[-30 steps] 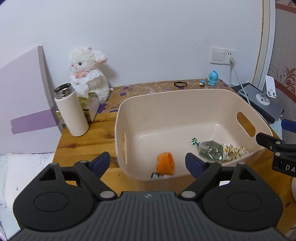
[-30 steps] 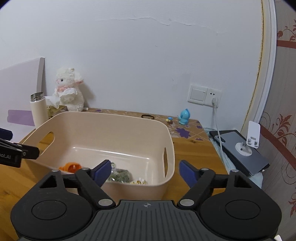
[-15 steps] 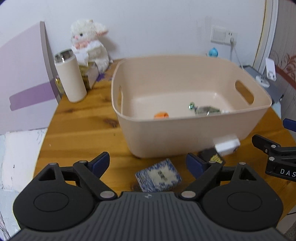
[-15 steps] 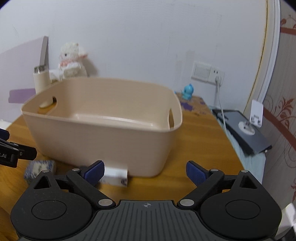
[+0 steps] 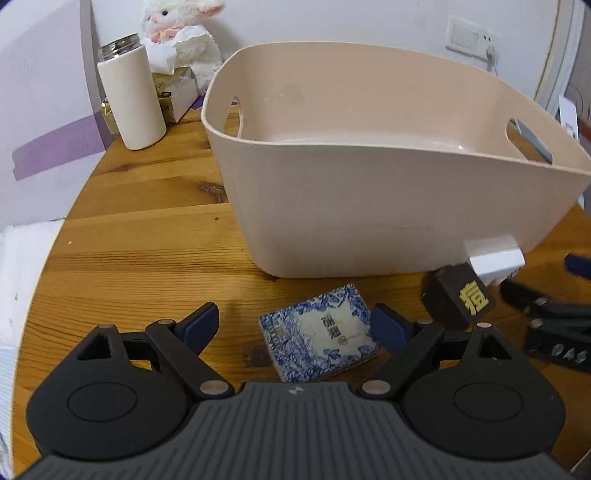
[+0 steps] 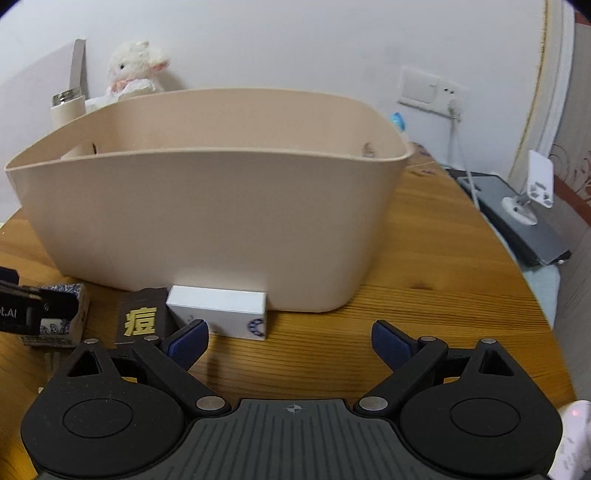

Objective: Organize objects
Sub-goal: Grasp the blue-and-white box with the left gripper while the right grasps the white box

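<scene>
A beige plastic basket stands on the wooden table. In front of it lie a blue-and-white patterned box, a black box with a gold character and a white box. My left gripper is open, low over the table, with the patterned box between its fingers. My right gripper is open, low in front of the basket; the white box and black box lie just beyond its left finger. The basket's contents are hidden by its wall.
A white thermos, a tissue box and a plush lamb stand at the back left. A tablet with a white stand lies off the table's right edge. A wall socket has a cable plugged in.
Both grippers have dropped from above the basket to table level in front of it. The three boxes have come into view; the patterned box now sits between my left fingers.
</scene>
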Tool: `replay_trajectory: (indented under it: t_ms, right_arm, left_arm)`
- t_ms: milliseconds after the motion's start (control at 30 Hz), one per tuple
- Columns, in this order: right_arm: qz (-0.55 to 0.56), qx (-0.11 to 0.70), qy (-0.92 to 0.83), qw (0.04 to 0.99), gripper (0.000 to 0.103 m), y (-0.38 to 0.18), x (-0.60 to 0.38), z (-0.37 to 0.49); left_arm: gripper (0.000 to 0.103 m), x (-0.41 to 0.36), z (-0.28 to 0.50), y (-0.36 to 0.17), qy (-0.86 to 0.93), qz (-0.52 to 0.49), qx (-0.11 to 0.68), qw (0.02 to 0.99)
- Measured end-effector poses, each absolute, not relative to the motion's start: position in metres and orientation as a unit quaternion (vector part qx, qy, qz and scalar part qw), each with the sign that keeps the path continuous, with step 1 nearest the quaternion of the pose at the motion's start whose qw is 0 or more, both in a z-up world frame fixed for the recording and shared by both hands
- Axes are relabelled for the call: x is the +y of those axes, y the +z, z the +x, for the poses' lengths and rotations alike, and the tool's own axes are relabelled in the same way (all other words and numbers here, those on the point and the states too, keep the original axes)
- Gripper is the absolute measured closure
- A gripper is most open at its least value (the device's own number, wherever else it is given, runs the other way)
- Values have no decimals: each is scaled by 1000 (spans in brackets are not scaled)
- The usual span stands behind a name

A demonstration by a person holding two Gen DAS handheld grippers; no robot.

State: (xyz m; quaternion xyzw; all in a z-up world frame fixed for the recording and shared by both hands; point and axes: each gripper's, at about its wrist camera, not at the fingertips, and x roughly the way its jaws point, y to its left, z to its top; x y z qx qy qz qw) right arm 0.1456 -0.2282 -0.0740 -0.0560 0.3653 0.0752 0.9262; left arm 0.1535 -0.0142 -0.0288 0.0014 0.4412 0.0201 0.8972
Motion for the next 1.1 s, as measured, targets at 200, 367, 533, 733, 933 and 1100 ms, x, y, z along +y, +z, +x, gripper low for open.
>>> replay_trajectory:
  t_ms: [200, 367, 533, 733, 933, 1100]
  right_arm:
    - [-59, 360, 96, 926, 4, -78, -214, 148]
    - [-56, 361, 97, 926, 2, -78, -207, 151]
    - [-44, 364, 96, 925, 12, -79, -205, 157]
    - [-35, 364, 94, 926, 48, -80, -206, 154]
    - [-42, 356, 96, 929, 48, -72, -208, 143]
    - [-51, 337, 99, 935, 48, -55, -209, 128]
  left_arm:
    - [13, -10, 154, -29, 2, -28, 439, 898]
    - [13, -15, 158, -36, 13, -10, 449, 893]
    - [13, -10, 160, -42, 24, -16, 468, 883]
    - [31, -7, 154, -40, 22, -8, 457, 889]
    - [38, 0, 146, -37, 3, -21, 454, 891]
    - [38, 2, 137, -28, -8, -29, 446, 895]
